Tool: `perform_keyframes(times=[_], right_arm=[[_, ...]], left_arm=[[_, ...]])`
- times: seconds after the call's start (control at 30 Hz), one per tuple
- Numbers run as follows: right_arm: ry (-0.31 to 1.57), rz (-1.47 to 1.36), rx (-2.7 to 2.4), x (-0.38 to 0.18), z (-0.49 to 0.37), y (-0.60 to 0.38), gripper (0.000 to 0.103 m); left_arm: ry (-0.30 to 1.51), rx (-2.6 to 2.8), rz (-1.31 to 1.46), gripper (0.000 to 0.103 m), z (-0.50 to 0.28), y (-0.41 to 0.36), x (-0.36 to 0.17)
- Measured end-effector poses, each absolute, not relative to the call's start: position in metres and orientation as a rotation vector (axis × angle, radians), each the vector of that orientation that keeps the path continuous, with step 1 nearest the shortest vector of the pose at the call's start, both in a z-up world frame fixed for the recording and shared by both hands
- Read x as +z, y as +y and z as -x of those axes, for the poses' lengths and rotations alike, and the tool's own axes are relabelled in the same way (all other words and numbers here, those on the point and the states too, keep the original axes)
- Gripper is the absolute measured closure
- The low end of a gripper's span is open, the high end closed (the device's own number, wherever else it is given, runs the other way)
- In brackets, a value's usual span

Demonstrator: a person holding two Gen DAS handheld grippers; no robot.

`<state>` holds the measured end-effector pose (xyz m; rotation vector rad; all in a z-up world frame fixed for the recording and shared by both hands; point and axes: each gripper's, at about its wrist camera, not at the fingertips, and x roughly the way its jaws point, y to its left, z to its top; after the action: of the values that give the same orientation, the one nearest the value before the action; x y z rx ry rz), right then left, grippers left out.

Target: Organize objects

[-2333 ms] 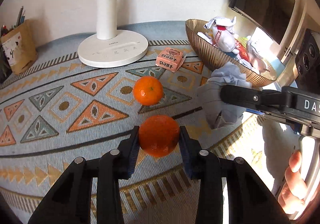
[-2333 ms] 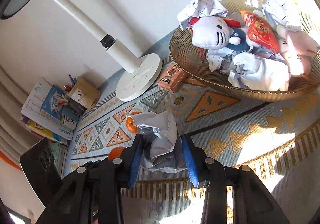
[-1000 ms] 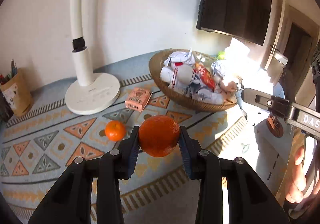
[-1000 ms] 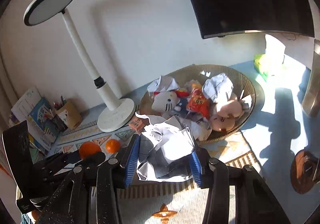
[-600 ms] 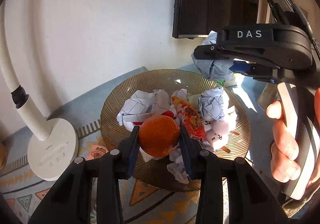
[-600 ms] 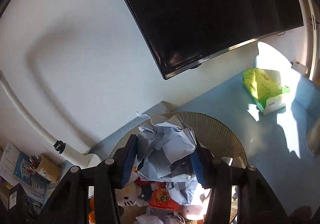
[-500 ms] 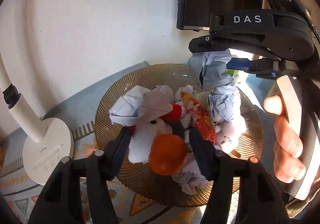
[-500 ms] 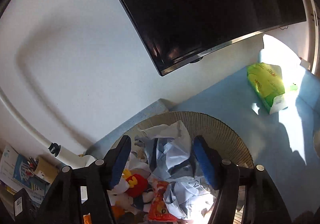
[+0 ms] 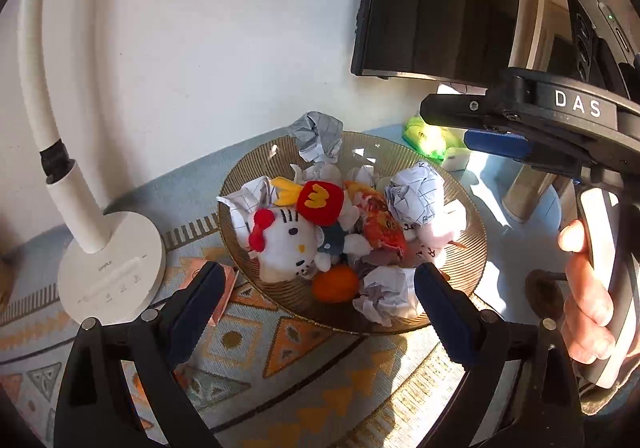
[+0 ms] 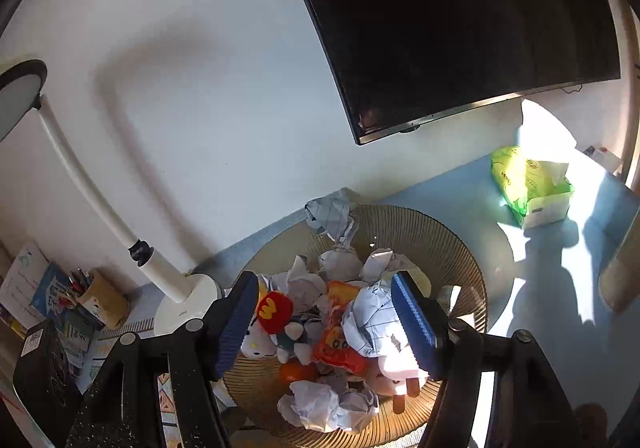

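Observation:
A round ribbed basket [image 9: 460, 192] holds a white cat plush [image 9: 286, 244], a red toy, a snack pack and several crumpled paper balls. An orange [image 9: 335, 287] lies at its near side, also in the right wrist view [image 10: 296, 372]. A grey crumpled paper ball [image 9: 318, 136] sits on the far rim, also in the right wrist view [image 10: 330, 214]. My left gripper [image 9: 316, 304] is open and empty, just in front of the basket. My right gripper [image 10: 324, 324] is open and empty above the basket [image 10: 452, 244].
A white desk lamp [image 9: 108, 268] stands left of the basket on a patterned mat [image 9: 280, 368]. A small pink carton [image 9: 224, 296] lies by the lamp base. A dark monitor [image 10: 460, 20] hangs behind. A green tissue pack [image 10: 528, 184] lies at the right.
Both grippers carried their loads over the basket and opened. The orange dropped in at the near side; the grey paper ball landed on the far rim. Both grippers have since pulled back.

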<state>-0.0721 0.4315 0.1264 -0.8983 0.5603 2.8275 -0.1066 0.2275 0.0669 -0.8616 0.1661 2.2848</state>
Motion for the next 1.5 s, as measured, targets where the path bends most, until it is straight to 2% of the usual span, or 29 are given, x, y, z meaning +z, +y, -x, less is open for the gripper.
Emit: perform_keyframes(times=[0.1, 0.17, 0.2, 0.23, 0.43, 0.7, 0.93, 1.07, 1.17, 1.27, 1.37, 1.5], right_arm=[[0.520, 0.907, 2.900, 0.136, 0.045, 0.403, 0.033], [0.488, 0.923, 2.958, 0.136, 0.025, 0.380, 0.025], [0.478, 0.928, 2.982, 0.133, 0.015, 0.367, 0.016], [0.466, 0.942, 3.009, 0.127, 0.005, 0.354, 0.013], [0.443, 1.094, 3.023, 0.057, -0.015, 0.295, 0.013], [0.423, 1.177, 2.881, -0.009, 0.000, 0.282, 0.013], [0.408, 1.173, 2.829, -0.011, 0.006, 0.284, 0.014], [0.498, 1.232, 2.775, -0.015, 0.015, 0.293, 0.014], [0.677, 1.347, 2.742, -0.015, 0.035, 0.293, 0.016], [0.743, 1.380, 2.732, -0.005, 0.063, 0.282, 0.020], [0.750, 1.351, 2.726, 0.003, 0.096, 0.271, 0.032], [0.785, 1.376, 2.648, -0.003, 0.142, 0.270, 0.033]], left_arm=[[0.082, 2.345, 0.829, 0.007, 0.086, 0.179, 0.086], [0.027, 2.424, 0.802, 0.000, 0.073, 0.140, 0.092], [0.008, 2.476, 0.788, 0.001, 0.066, 0.121, 0.094], [0.002, 2.521, 0.785, 0.001, 0.059, 0.103, 0.094], [-0.038, 2.662, 0.932, 0.001, 0.044, 0.036, 0.046], [-0.044, 2.680, 1.106, 0.001, 0.044, 0.021, -0.015], [0.069, 2.663, 1.093, 0.001, 0.040, 0.035, -0.018], [0.175, 2.562, 1.091, 0.001, 0.043, 0.050, -0.018], [0.339, 2.494, 1.039, 0.001, 0.055, 0.064, -0.012], [0.458, 2.434, 0.951, 0.001, 0.076, 0.077, -0.009], [0.445, 2.338, 0.986, 0.004, 0.104, 0.087, -0.016], [0.419, 2.258, 0.991, 0.005, 0.127, 0.100, -0.022]])
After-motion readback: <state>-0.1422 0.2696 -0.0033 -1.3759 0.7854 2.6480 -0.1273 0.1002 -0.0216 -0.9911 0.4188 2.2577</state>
